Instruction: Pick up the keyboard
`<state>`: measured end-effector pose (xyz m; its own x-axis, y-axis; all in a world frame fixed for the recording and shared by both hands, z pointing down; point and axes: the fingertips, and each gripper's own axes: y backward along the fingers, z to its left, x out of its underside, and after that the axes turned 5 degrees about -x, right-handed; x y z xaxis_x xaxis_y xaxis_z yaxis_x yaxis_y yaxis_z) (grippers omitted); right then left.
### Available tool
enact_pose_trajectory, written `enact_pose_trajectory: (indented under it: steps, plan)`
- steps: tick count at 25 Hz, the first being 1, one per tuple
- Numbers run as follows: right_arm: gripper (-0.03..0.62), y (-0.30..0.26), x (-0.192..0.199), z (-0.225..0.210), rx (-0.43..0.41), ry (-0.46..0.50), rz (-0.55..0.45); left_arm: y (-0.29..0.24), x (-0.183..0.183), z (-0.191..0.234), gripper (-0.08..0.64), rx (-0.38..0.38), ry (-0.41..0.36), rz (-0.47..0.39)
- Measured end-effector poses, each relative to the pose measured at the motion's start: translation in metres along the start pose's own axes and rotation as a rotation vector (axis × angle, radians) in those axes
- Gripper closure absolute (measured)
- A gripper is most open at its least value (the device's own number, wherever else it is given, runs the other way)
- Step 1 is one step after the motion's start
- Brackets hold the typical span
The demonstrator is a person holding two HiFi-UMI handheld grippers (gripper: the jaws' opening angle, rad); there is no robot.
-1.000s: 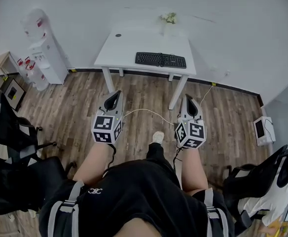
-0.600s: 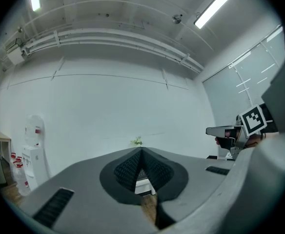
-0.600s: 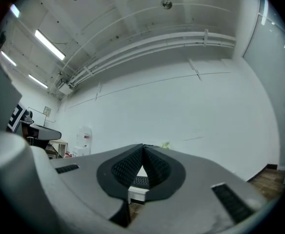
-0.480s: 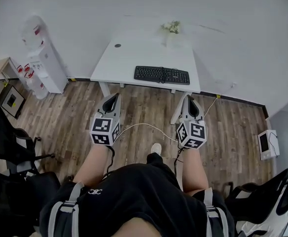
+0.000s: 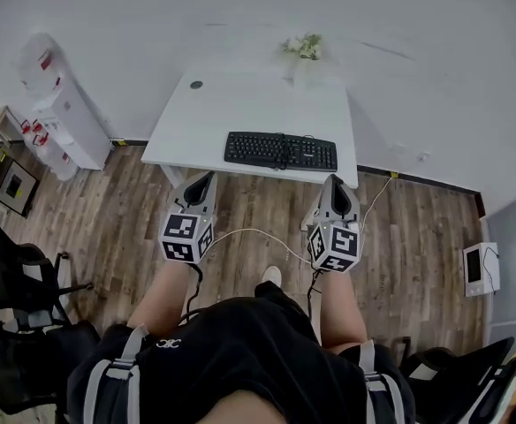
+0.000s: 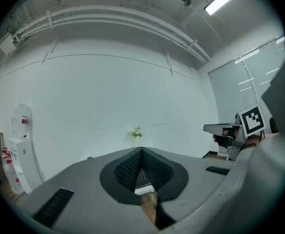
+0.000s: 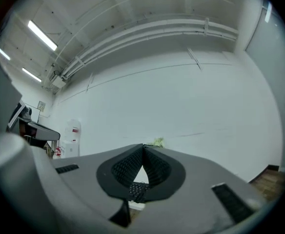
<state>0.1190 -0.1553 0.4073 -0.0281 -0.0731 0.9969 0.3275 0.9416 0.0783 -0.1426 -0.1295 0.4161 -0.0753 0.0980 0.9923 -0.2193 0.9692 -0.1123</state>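
Head view: a flat black rectangular keyboard [image 5: 281,151] with rows of dark keys is seen lying along the near edge of a white rectangular table [image 5: 240,104], just above the frame's centre (its long side runs parallel to that edge). Below it in the frame, the left gripper [image 5: 208,177] and the right gripper [image 5: 335,180] are held clear of it over brown wooden flooring [image 5: 108,201], each with jaws pressed together and nothing pinched. A small green plant [image 5: 304,47] is set at the table's far edge.
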Motion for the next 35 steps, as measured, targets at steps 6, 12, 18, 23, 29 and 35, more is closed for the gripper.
enact_pose_trajectory:
  steps: [6,12,18,23,29,35]
  plan:
    - [0.586,-0.082,0.021,-0.057,-0.013,-0.046,0.056,-0.096,-0.004,-0.003,0.551,-0.014,0.007,0.038]
    - [0.586,-0.146,0.034,-0.102,-0.029,-0.051,0.089,-0.177,-0.014,0.001,0.551,-0.047,-0.030,0.051]
    - [0.586,-0.187,0.042,-0.117,-0.030,-0.049,0.118,-0.223,-0.018,0.014,0.551,-0.049,-0.023,0.062]
    - [0.586,-0.211,0.050,-0.122,-0.016,-0.070,0.139,-0.248,-0.010,0.024,0.551,-0.029,-0.006,0.086]
    - [0.586,-0.230,0.071,-0.136,0.015,-0.101,0.178,-0.270,0.000,0.036,0.551,-0.014,0.005,0.121]
    - [0.586,-0.240,0.110,-0.151,0.043,-0.116,0.247,-0.288,0.038,0.058,0.549,-0.034,0.031,0.211]
